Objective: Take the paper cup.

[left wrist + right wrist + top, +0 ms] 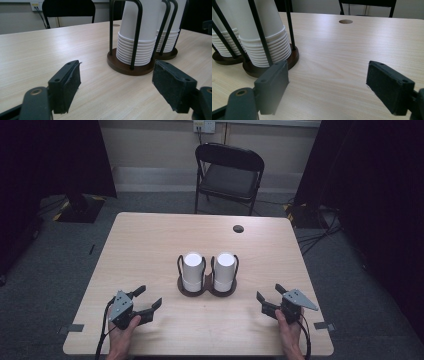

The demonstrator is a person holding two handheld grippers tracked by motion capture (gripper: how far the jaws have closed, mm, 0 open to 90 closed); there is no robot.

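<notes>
Two stacks of white paper cups stand upside down in black wire holders on round brown bases, side by side at the table's middle: the left stack point(193, 271) and the right stack point(225, 271). My left gripper point(148, 298) rests near the front left, open, nothing between its jaws, aimed toward the left stack point(136, 37). My right gripper point(270, 299) rests near the front right, also open and holding nothing, with the right stack point(265, 35) ahead to its left. The brown base point(125, 67) lies a short way beyond the left jaws.
The light wooden table point(150, 245) has a round cable hole point(238, 228) at the back right. A black folding chair point(229, 175) stands behind the table's far edge. Dark curtains hang at both sides. Bare tabletop surrounds the cup holders.
</notes>
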